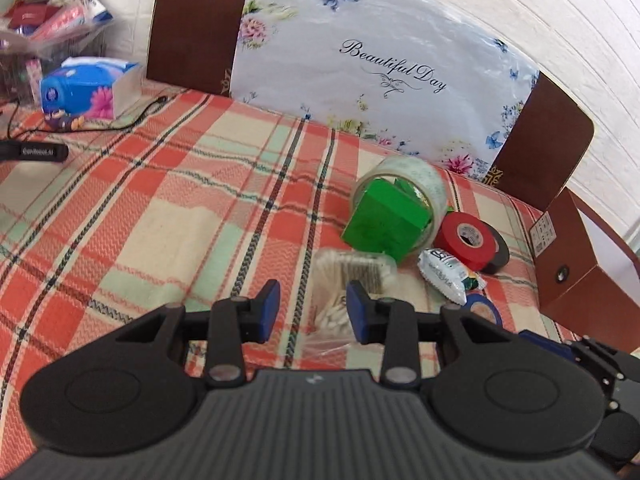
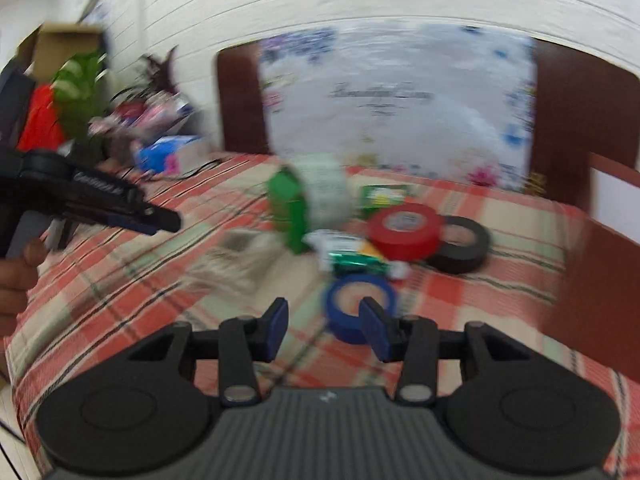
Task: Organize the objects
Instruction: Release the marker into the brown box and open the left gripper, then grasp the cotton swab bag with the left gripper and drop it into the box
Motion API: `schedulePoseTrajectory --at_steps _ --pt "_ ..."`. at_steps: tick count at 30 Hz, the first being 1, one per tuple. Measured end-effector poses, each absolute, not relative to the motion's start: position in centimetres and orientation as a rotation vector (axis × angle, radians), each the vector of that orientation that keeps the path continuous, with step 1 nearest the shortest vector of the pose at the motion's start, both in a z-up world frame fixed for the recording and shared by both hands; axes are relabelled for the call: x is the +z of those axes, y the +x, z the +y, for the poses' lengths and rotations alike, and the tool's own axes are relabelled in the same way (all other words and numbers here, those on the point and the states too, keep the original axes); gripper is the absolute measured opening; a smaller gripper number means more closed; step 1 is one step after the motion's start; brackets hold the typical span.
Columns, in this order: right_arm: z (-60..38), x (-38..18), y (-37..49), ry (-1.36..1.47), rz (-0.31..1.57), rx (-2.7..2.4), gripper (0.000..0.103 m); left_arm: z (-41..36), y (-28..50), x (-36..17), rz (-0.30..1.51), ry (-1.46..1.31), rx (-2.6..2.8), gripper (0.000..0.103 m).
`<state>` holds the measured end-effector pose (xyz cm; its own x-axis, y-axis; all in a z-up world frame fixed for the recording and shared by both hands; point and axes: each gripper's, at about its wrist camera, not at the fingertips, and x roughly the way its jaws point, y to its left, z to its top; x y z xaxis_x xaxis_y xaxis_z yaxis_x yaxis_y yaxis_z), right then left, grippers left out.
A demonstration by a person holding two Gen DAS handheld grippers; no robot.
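Observation:
On the plaid cloth lie a clear bag of cotton swabs (image 1: 344,280), a green box (image 1: 382,220) leaning in a clear tape roll (image 1: 416,176), a red tape roll (image 1: 466,240), a black tape roll (image 1: 500,254), a white-green packet (image 1: 444,274) and a blue tape roll (image 1: 486,306). My left gripper (image 1: 312,308) is open just above the near end of the swab bag. My right gripper (image 2: 324,320) is open, its right finger in front of the blue tape roll (image 2: 352,300). The right view is blurred; the red roll (image 2: 404,228) and black roll (image 2: 460,244) lie beyond.
A floral board with brown side panels (image 1: 360,48) stands at the back. A brown box (image 1: 580,252) stands at the right. A blue tissue pack (image 1: 88,88), cables and clutter lie at the far left. The left gripper shows in the right view (image 2: 160,218).

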<state>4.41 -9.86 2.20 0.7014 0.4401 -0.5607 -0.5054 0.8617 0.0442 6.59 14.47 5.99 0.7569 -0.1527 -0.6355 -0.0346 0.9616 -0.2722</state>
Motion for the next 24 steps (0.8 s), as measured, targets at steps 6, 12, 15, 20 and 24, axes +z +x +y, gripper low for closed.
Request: schedulePoseTrajectory --at_steps 6,12,15,20,24 --pt "-4.1 1.3 4.9 -0.224 0.611 0.615 0.053 14.5 8.5 3.5 0.753 -0.302 -0.188 0.056" --pt "-1.8 -1.1 8.1 -0.203 0.723 0.642 0.025 14.4 10.1 0.5 0.812 -0.391 -0.27 0.03" --pt "-2.4 -0.2 6.3 -0.211 0.669 0.632 0.015 14.1 8.3 1.7 0.79 -0.392 -0.276 0.028" --pt "-5.6 2.7 1.6 -0.242 0.476 0.573 0.014 11.3 6.0 6.2 0.68 -0.34 -0.368 0.027" --pt "-9.9 4.6 0.0 -0.233 0.344 0.431 0.014 5.3 7.2 9.6 0.625 -0.234 -0.491 0.027"
